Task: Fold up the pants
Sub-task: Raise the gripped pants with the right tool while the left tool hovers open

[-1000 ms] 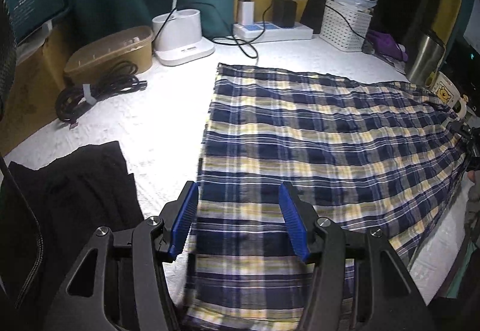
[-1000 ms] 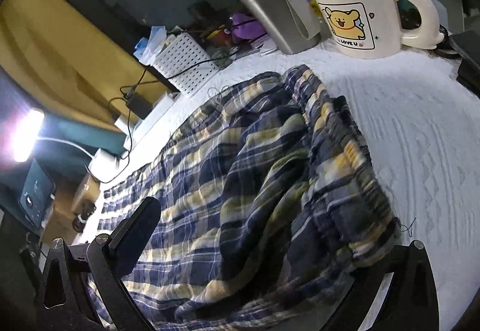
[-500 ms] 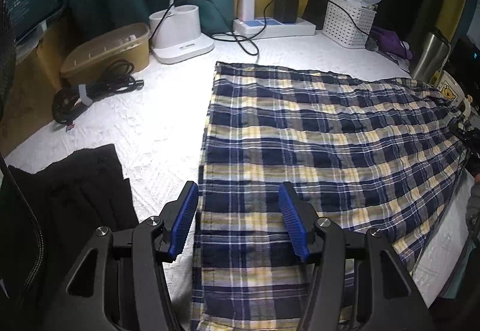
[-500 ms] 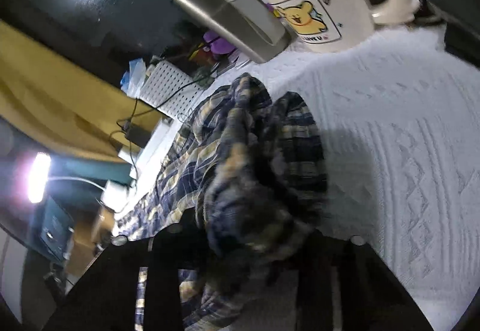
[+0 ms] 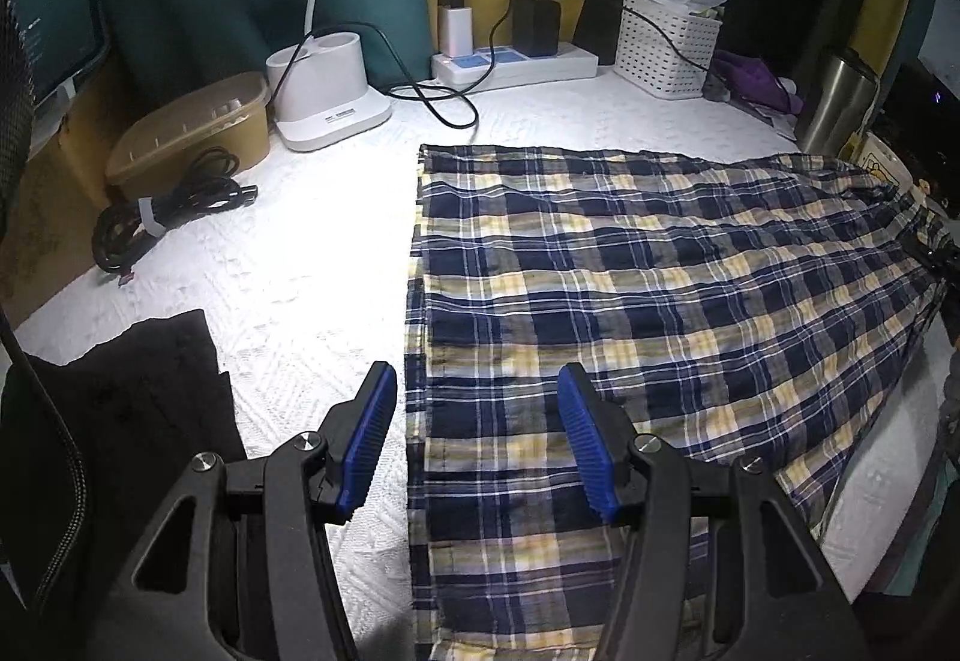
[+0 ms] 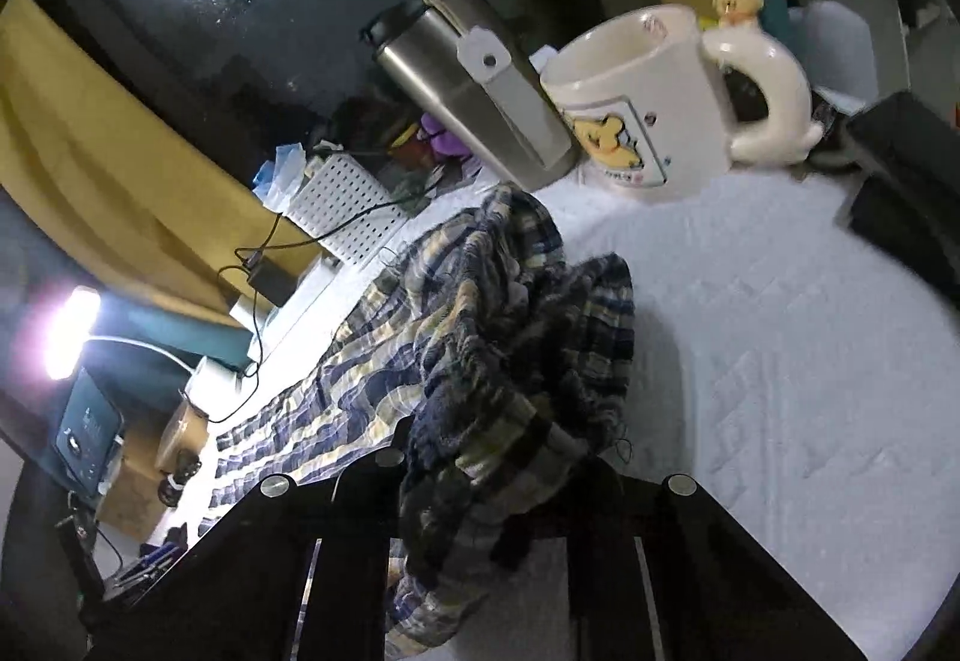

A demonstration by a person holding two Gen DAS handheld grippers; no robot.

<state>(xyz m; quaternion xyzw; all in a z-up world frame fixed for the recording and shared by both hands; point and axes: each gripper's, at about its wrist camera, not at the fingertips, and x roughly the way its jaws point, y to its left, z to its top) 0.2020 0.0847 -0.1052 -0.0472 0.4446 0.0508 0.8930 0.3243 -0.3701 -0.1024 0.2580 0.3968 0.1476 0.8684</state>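
Blue, yellow and white plaid pants (image 5: 660,301) lie flat on the white textured bed cover (image 5: 300,271), leg ends toward the left. My left gripper (image 5: 474,448) hovers open just above the near leg hem, its blue pads (image 5: 366,445) straddling the hem's edge without touching the cloth. In the right wrist view my right gripper (image 6: 486,487) is closing its jaws on the bunched waistband (image 6: 516,361), which is raised off the cover and hangs in folds; the fabric hides the fingertips. The rest of the pants (image 6: 336,391) trails away flat toward the lamp.
A black garment (image 5: 120,397) lies at the near left. Along the back stand a coiled cable (image 5: 162,217), a brown box (image 5: 192,127), a white charger base (image 5: 330,103), a power strip (image 5: 516,61) and a white basket (image 5: 669,43). A steel tumbler (image 6: 468,85) and bear mug (image 6: 654,103) stand beyond the waistband.
My right gripper went from wide open around the waistband to closed on it, and lifted it into a bunch. The left gripper stayed open in place; the pants lie a little straighter.
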